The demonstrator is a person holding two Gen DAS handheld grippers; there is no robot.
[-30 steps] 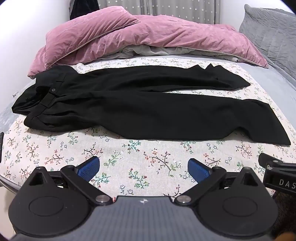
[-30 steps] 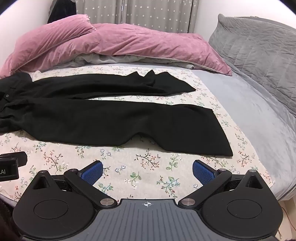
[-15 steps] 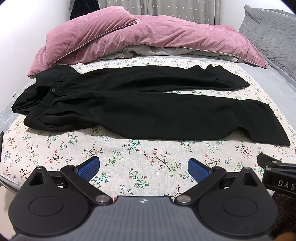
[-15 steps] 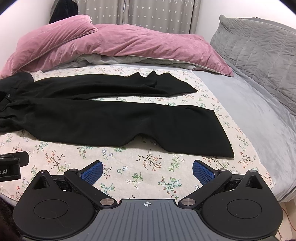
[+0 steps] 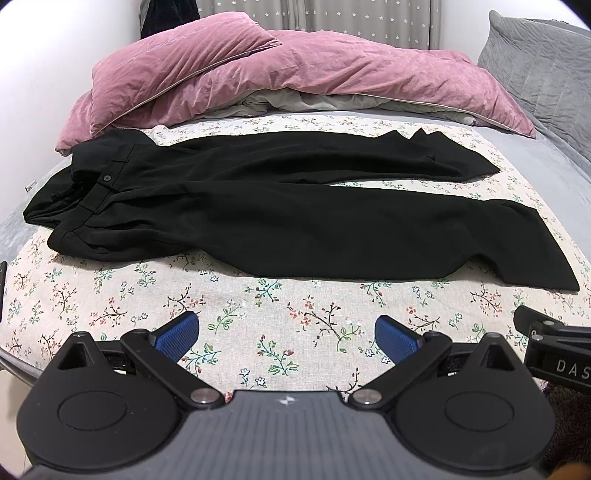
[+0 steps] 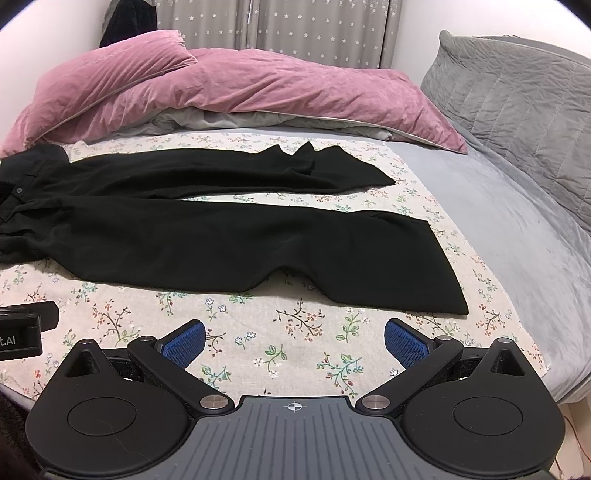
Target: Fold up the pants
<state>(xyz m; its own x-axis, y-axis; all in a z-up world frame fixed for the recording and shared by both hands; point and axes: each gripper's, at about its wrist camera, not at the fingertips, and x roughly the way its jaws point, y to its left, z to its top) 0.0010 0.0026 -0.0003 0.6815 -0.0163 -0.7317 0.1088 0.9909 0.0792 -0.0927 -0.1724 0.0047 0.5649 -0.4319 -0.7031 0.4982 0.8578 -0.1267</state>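
The pants (image 5: 280, 218) lie spread on the bed (image 6: 491, 206), legs apart. Both tools, left tool (image 5: 287, 335) and right tool (image 6: 293, 341), are released, holding nothing. The thin cloth may slip or bunch if gripped carelessly.

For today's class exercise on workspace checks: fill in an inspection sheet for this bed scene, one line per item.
Surface: floral sheet over a grey bed.
Job's things: black pants spread flat, legs apart, waist at left, unfolded.
Clutter: pink duvet heaped at the far side; grey pillow at right.
Grippers: left gripper and right gripper open, short of the pants, holding nothing.
Cables: nothing seen.
Surroundings: starred curtain, white walls.
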